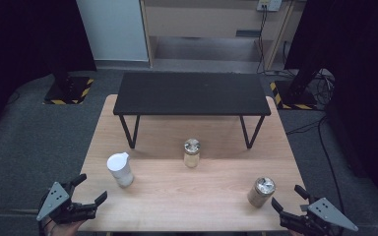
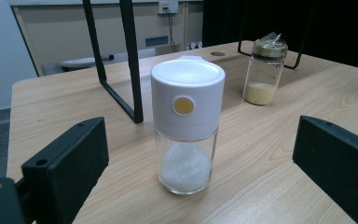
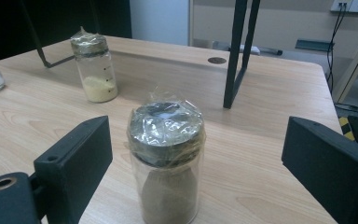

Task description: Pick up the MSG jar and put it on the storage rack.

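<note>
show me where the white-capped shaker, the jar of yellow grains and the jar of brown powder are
white-capped shaker (image 2: 187, 100), left gripper view, on its cap
yellow grain jar (image 3: 94, 69), right gripper view, on its glass
brown powder jar (image 3: 167, 140), right gripper view, on its wrapped lid

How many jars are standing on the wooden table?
3: a white-capped jar at the left, a yellow-filled jar in the middle near the black shelf, a brown-filled jar at the right.

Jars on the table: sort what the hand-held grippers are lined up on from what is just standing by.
Lined up on:
white-capped jar, before the open left hand-held gripper
brown-filled jar, before the open right hand-held gripper

Standing by:
yellow-filled jar
black raised shelf
</note>
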`<state>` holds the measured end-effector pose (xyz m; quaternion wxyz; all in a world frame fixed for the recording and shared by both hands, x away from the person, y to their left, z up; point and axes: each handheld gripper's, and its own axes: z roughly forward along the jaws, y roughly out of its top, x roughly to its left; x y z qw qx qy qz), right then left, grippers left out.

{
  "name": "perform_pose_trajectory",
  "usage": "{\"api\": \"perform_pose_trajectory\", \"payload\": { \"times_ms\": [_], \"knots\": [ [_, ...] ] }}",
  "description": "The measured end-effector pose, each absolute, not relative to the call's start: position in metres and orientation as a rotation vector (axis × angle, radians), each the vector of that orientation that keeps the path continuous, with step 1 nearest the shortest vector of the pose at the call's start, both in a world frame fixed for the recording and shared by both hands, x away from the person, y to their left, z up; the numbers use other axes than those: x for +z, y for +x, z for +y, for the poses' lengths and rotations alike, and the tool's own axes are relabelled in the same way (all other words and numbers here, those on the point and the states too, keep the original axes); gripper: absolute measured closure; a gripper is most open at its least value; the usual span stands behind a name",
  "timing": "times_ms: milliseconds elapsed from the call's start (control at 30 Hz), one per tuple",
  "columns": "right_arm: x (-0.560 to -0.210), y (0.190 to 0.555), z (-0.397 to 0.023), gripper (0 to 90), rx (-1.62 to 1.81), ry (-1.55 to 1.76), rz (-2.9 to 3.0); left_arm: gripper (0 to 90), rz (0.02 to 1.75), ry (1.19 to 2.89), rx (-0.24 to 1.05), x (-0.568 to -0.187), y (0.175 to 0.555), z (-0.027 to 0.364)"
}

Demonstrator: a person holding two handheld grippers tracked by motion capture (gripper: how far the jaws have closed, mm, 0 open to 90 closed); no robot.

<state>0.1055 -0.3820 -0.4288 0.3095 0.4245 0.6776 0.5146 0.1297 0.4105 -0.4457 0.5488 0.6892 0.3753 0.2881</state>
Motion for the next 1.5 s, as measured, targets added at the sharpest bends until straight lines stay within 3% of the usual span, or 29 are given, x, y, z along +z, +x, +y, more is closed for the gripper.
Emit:
{"api": "perform_pose_trajectory", "payload": {
  "times_ms": [867,1500],
  "knots": [
    [-0.432,0.099,-0.391,8.9,1.406,1.106,1.771,2.2,0.87,1.634,0.664,-0.444,0.13,0.412],
    [-0.431,0.099,-0.39,9.1,1.396,1.101,1.777,2.7,0.844,1.642,0.629,-0.408,0.128,0.419]
  ]
}}
